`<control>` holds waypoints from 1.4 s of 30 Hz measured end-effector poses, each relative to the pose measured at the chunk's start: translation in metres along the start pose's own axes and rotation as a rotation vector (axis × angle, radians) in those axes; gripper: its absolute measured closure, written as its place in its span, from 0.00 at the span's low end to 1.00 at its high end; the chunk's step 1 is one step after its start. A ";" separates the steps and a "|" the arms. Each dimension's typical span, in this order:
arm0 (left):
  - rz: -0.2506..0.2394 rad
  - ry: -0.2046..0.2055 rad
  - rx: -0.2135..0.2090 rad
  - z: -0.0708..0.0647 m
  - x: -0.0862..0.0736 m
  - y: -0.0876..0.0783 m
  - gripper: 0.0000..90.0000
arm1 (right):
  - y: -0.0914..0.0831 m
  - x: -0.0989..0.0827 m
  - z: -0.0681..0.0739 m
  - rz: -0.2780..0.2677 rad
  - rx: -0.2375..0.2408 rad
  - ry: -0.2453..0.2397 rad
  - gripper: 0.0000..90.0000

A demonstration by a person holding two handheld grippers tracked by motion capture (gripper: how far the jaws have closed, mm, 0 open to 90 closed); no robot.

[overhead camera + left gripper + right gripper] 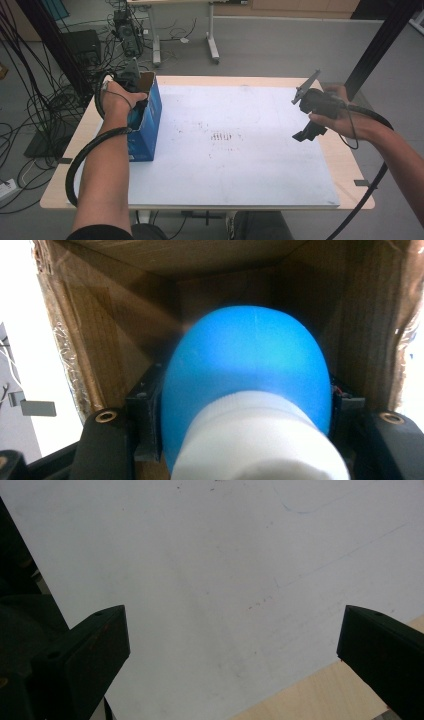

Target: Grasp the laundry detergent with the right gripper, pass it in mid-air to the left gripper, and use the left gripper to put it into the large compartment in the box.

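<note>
Both forearms are bare, with a dark sleeve edge at the left elbow. Each gripper point(131, 82) point(311, 112) is black, trailing a thick black ribbed cable point(80, 160). Brass-ringed screws point(106, 416) sit in the left jaws; grey three-cornered plates top both.

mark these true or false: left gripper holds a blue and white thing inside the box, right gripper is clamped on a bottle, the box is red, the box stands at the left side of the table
1. The left gripper holds a blue and white object inside the cardboard box: true.
2. The right gripper is clamped on a bottle: false; its jaws stand open with nothing between them, above the white board.
3. The box is red: false; its outside is blue.
4. The box stands at the left side of the table: true.
</note>
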State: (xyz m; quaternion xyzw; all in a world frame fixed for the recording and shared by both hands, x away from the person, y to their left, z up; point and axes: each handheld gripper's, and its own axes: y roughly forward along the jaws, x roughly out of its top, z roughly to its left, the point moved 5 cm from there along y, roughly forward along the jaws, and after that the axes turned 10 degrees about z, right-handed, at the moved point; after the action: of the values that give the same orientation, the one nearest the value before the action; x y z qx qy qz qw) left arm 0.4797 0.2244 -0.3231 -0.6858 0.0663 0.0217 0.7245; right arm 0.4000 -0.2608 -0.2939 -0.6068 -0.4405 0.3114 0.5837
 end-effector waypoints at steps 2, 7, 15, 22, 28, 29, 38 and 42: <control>-0.001 0.000 0.000 0.000 0.000 0.000 0.41 | 0.000 0.000 0.000 0.000 0.001 0.000 0.00; -0.001 0.000 -0.002 0.001 0.000 0.000 0.40 | 0.000 0.000 0.000 0.003 -0.001 -0.002 0.00; 0.000 0.001 0.000 0.001 0.000 0.000 0.40 | 0.001 0.001 0.000 0.005 0.001 -0.004 0.00; 0.000 0.001 -0.002 0.001 0.000 0.001 0.40 | 0.002 0.000 0.000 0.006 0.002 0.000 0.00; 0.001 0.003 0.002 0.001 0.000 0.001 0.40 | 0.002 -0.001 -0.001 0.003 0.002 0.001 0.00; 0.001 0.003 0.000 0.001 0.000 0.001 0.40 | 0.002 -0.001 -0.001 0.003 0.001 0.001 0.00; 0.001 0.004 0.001 0.001 0.000 0.001 0.40 | 0.001 -0.002 -0.001 0.002 0.000 0.001 0.00; 0.001 0.004 0.000 0.001 0.001 0.001 0.40 | 0.002 -0.002 -0.001 0.002 0.002 0.003 0.00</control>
State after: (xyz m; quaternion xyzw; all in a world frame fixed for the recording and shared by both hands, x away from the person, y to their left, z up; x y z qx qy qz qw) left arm 0.4801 0.2252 -0.3240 -0.6859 0.0681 0.0205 0.7242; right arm 0.4004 -0.2629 -0.2958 -0.6071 -0.4387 0.3115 0.5848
